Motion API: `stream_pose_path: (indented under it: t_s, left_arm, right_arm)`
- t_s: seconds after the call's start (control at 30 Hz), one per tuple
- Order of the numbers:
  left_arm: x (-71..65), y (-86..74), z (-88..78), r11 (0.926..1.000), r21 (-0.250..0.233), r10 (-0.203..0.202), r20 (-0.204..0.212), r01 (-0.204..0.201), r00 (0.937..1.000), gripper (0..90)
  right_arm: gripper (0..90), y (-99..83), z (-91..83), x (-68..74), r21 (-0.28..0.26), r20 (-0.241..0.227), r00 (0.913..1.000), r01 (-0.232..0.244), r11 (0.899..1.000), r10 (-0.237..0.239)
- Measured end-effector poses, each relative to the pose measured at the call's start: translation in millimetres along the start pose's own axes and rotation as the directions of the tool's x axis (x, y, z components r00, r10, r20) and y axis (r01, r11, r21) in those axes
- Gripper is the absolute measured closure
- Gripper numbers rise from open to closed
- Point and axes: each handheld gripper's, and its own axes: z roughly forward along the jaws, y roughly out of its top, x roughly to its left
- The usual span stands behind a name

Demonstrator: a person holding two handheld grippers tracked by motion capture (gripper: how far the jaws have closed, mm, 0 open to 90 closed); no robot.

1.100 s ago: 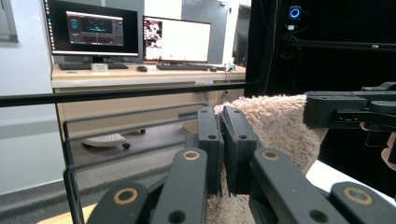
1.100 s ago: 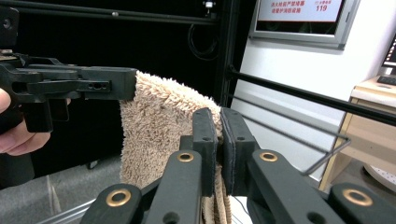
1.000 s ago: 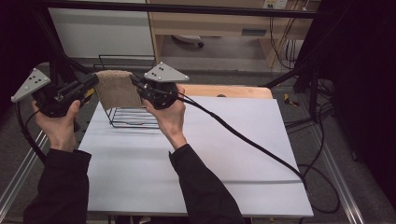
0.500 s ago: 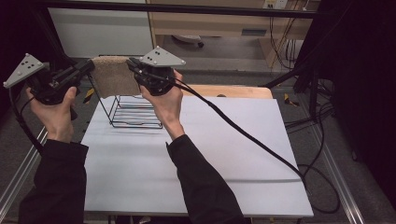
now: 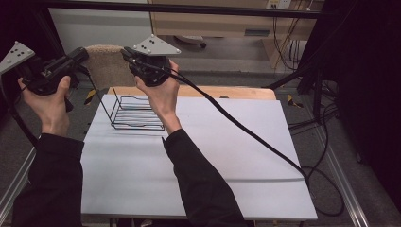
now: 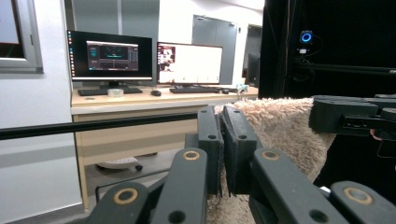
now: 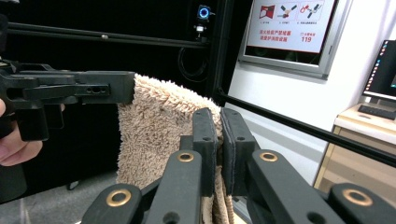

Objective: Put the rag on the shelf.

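Jaws of the left gripper (image 6: 223, 140) and right gripper (image 7: 219, 140) pinch the top corners of a beige towel (image 5: 108, 64), hanging above the wire rack (image 5: 137, 112). Soft, light, floppy; edges give the surest hold.

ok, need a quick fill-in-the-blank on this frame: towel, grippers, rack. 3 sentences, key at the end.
1. The left gripper and the right gripper each pinch a top corner of the beige ____.
2. The towel hangs in the air above the black ____ rack.
3. The rack stands on the ____ tabletop.

Missing words: towel; wire; white
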Motion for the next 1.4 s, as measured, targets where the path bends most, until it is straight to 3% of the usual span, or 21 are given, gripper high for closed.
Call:
stream_pose_path:
  t_s: [0.33,0.67,1.03,1.4]
  left_arm:
    - [6.7,11.9,15.5,0.9998,0.006,0.019,-0.023,-0.019,0.9996,86.3]
    - [17.3,11.7,37.9,0.9997,0.017,0.019,-0.035,-0.019,0.9992,86.2]
    - [33.2,-3.7,62.6,0.9977,0.062,0.03,-0.039,-0.028,0.9988,86.2]
    - [34.5,-27.0,55.2,0.9949,0.099,0.02,-0.007,-0.019,0.9998,86.2]
  right_arm:
    - [85.6,9.8,11.7,-8.7,-0.01,0.025,0.9997,0.003,1.0,-0.003]
    - [85.5,7.3,27.2,-23.9,-0.002,0.048,0.9988,-0.004,1.0,0.004]
    - [85.5,-6.1,44.5,-38.2,0.048,0.071,0.9974,0.0,0.999,-0.003]
    - [85.4,-27.6,44.4,-36.8,0.098,0.05,0.9987,-0.009,0.995,0.004]
